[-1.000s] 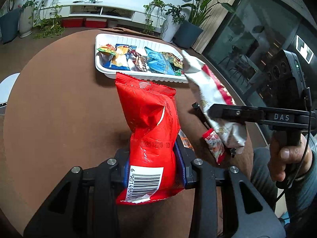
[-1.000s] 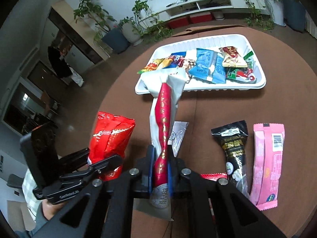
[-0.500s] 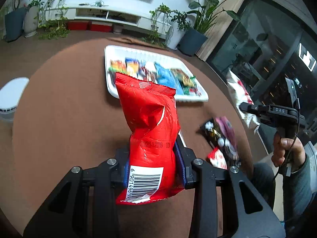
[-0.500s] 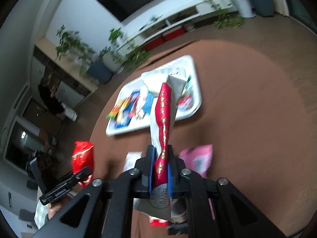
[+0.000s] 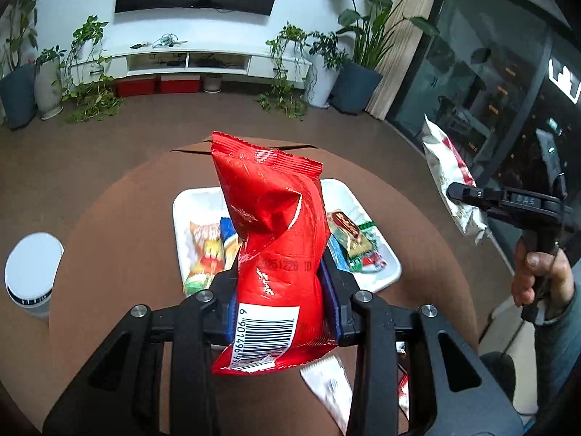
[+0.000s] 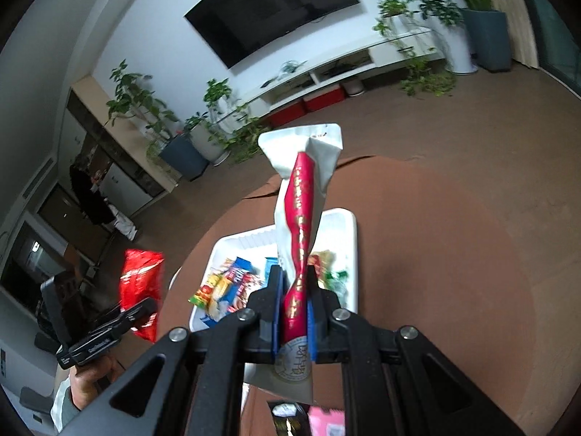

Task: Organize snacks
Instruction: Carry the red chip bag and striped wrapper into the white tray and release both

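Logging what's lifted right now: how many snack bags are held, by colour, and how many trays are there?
Red bag, in the left gripper: 1
White-and-red bag, in the right gripper: 1
White tray, on the table: 1
Total: 3

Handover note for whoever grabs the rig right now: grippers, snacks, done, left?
Left hand-held gripper: shut on the red bag, held up over the table.
Right hand-held gripper: shut on the white-and-red bag, also aloft.
White tray on the round table already holds several small packets.
Left: put both bags in the tray, then the loose packets near the table's front edge.
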Demonstrator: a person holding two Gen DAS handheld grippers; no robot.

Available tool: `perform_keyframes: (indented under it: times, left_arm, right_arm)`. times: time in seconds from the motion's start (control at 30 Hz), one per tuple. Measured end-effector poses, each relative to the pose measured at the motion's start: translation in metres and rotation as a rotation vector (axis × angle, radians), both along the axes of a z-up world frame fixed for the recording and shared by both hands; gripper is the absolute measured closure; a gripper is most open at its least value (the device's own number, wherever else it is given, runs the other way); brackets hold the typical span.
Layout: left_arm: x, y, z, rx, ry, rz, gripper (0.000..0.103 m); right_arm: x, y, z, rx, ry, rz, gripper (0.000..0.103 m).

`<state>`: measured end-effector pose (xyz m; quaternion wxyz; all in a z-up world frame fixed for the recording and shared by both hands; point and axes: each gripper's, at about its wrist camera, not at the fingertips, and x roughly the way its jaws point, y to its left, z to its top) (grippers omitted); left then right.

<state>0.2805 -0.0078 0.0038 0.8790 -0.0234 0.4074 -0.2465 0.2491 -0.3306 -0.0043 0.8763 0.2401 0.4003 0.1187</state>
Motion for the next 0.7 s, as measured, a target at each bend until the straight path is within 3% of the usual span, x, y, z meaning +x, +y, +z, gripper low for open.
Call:
perform_keyframes:
  times: [0.1, 0.37, 0.7]
  left_arm:
    - [0.016, -0.016, -0.006, 0.028, 0.017, -0.003, 0.069]
    - [0.049, -0.047, -0.061, 0.084, 0.101, 0.025, 0.069]
    - [0.073, -0.073, -0.105, 0.136, 0.148, 0.033, 0.069]
  right_arm:
    - [0.022, 0.021, -0.011, -0.007, 0.025, 0.046, 0.091]
    - [0.067, 0.060, -0.057, -0.064, 0.131, 0.116, 0.091]
    - [0.085, 0.077, -0.088, -0.135, 0.190, 0.138, 0.091]
